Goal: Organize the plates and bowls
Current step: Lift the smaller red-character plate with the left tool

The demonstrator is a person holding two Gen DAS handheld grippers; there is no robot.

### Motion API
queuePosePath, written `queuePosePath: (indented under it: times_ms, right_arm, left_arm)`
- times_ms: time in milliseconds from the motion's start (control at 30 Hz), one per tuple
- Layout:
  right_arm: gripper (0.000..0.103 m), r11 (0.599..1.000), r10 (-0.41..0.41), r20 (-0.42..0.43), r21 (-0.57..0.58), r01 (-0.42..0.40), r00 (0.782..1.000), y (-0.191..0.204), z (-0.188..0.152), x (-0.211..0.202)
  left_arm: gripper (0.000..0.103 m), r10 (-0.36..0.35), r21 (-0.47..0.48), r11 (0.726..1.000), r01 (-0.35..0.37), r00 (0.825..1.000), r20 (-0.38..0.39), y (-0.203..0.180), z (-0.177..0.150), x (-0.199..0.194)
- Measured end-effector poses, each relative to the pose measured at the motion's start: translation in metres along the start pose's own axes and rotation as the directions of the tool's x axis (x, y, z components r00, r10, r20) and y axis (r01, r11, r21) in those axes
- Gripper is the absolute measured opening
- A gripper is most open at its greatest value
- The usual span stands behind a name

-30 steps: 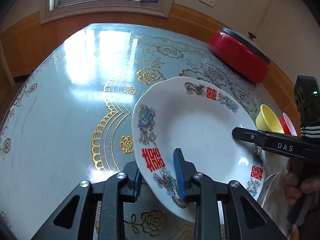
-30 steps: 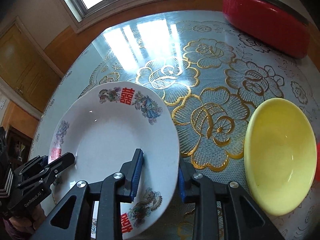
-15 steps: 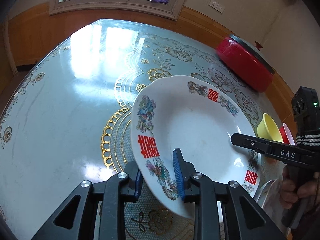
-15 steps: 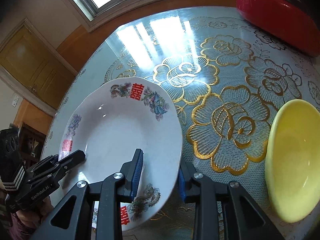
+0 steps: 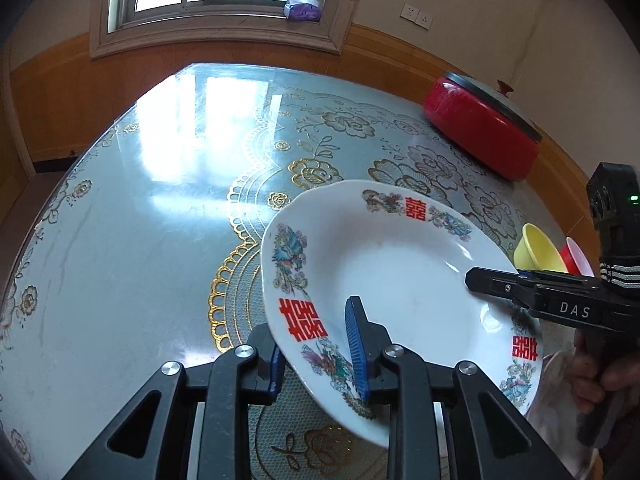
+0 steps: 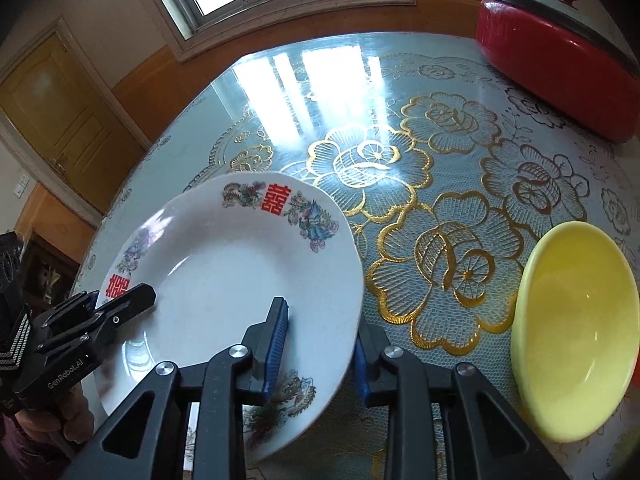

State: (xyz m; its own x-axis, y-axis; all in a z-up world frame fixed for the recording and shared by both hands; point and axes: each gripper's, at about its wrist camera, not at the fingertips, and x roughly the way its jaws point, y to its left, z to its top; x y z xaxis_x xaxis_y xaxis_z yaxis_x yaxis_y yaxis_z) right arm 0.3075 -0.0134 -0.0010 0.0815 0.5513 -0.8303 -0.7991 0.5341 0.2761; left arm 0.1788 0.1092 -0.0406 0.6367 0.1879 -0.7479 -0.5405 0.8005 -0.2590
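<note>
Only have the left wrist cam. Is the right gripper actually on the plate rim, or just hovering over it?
Observer: On it. In the right wrist view the plate rim sits between the pads of the right gripper, one above and one below, with the jaws closing.
Operator: Yellow bowl is half hidden for me. Anything in it?
Observer: No, the yellow bowl is empty.
Operator: Is the bowl touching the plate?
Observer: No, bare table shows between them.
</note>
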Motion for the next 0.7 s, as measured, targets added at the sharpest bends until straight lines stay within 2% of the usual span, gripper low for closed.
queuePosePath:
  times_ms: [67, 400, 700]
  right_arm:
    - [0.027, 1.000, -0.002, 0.001, -0.024, 0.002, 1.000, 0.004, -0.001, -0.004]
    - [0.027, 0.997, 0.011, 0.042, -0.075, -0.008, 0.999, 0.017, -0.023, -0.022]
    - [0.027, 0.998, 0.028, 0.104, -0.057, -0.022, 0.994, 0.011, -0.053, -0.072]
  left_arm:
    - [0.028, -0.023, -0.023, 0.999, 0.023, 1.000, 0.000, 0.003, 0.000, -0.004]
    - [0.028, -0.010, 0.002, 1.000, 0.010, 0.999, 0.037, -0.005, -0.012, -0.026]
    - [0.028, -0.028, 0.046, 0.999, 0.024, 0.996, 0.088, -0.028, -0.025, -0.064]
